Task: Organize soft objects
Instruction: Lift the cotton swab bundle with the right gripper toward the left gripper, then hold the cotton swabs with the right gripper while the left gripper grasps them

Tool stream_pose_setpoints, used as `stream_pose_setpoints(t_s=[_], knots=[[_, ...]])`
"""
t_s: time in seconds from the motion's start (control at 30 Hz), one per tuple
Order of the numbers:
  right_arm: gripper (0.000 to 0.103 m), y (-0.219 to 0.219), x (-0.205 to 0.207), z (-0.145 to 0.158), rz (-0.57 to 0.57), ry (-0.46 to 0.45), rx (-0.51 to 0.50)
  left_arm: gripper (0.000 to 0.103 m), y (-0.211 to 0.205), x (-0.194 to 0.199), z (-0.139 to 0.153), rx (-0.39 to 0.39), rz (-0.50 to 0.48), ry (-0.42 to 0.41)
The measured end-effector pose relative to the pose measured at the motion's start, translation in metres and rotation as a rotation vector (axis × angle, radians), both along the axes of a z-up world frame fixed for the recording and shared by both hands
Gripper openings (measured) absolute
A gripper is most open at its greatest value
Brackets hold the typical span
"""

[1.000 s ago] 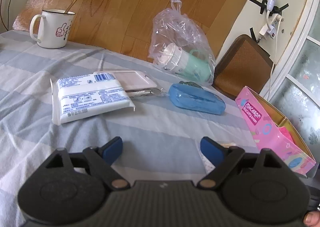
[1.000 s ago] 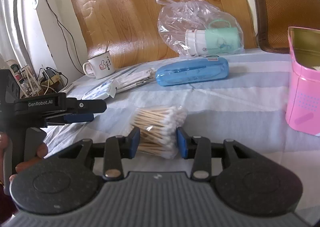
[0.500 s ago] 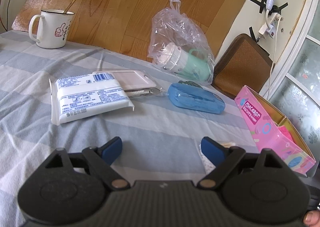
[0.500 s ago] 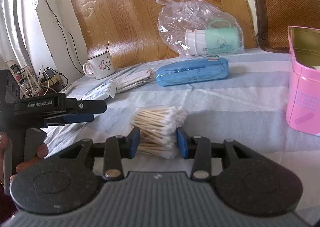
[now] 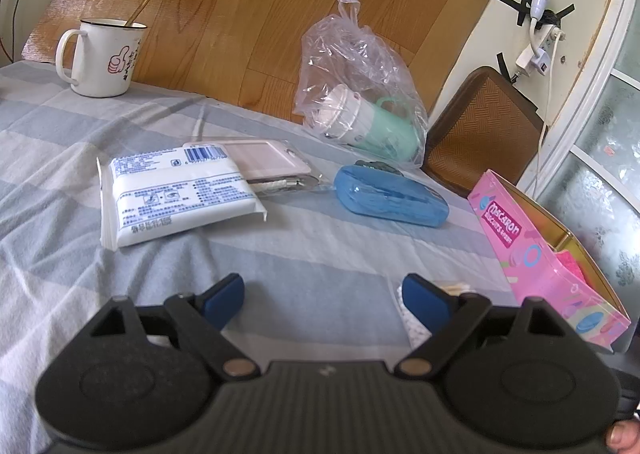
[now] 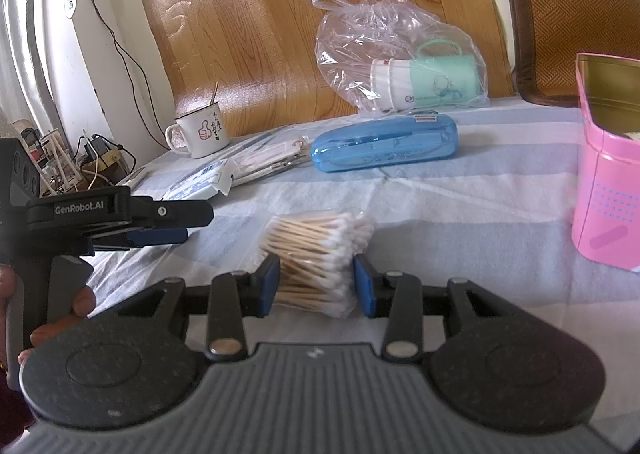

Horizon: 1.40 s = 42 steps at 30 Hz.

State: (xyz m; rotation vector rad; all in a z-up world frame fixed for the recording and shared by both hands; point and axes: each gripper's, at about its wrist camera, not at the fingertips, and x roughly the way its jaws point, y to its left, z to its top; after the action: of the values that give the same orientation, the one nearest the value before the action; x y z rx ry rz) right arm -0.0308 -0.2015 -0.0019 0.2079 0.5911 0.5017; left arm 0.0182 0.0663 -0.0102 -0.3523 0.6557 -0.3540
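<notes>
A clear bag of cotton swabs (image 6: 316, 258) lies on the striped cloth, and my right gripper (image 6: 316, 284) is shut on its near end. A corner of the bag shows by my left gripper's right finger (image 5: 416, 324). My left gripper (image 5: 322, 296) is open and empty above the cloth; it also shows from the side in the right wrist view (image 6: 156, 232). A white tissue pack (image 5: 176, 194) lies ahead of it on the left. A pink open box (image 5: 548, 254) stands at the right, also in the right wrist view (image 6: 608, 182).
A blue plastic case (image 5: 390, 200), a pink flat case (image 5: 264, 164), a plastic bag with a green cup (image 5: 368, 110) and a white mug (image 5: 102, 56) sit farther back. A wooden board leans against the wall. A brown chair back (image 5: 480, 138) stands beyond the table's edge.
</notes>
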Motion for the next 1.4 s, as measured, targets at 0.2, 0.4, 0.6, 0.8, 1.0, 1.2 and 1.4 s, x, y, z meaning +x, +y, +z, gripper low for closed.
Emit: stream_pose_setpoints(t_s=[0.2,0.4,0.6,0.8,1.0,1.2,1.4], knots=[[0.044,0.0,0.0,0.0,0.001,-0.001,0.0,0.089,0.0,0.0,0.0,0.0,0.001,0.0],[0.044,0.0,0.0,0.0,0.001,-0.001,0.001,0.089,0.0,0.0,0.0,0.0,0.0,0.0],[0.044,-0.001,0.0,0.0,0.002,-0.003,0.0,0.089,-0.003,-0.002,0.0,0.001,-0.006,0.0],[0.042,0.001,-0.001,0.0,0.004,-0.012,-0.01,0.089,-0.005,-0.002,0.0,-0.002,-0.018,-0.001],[0.039,0.005,-0.006,0.001,-0.004,-0.022,-0.035,0.091,-0.02,-0.006,0.003,0.018,-0.127,0.008],[0.036,-0.001,-0.023,0.0,-0.002,-0.012,-0.023,0.093,-0.051,-0.023,0.003,0.041,-0.23,0.018],[0.036,-0.011,-0.046,0.001,-0.021,-0.033,-0.05,0.092,-0.061,-0.03,0.005,0.021,-0.289,0.044]])
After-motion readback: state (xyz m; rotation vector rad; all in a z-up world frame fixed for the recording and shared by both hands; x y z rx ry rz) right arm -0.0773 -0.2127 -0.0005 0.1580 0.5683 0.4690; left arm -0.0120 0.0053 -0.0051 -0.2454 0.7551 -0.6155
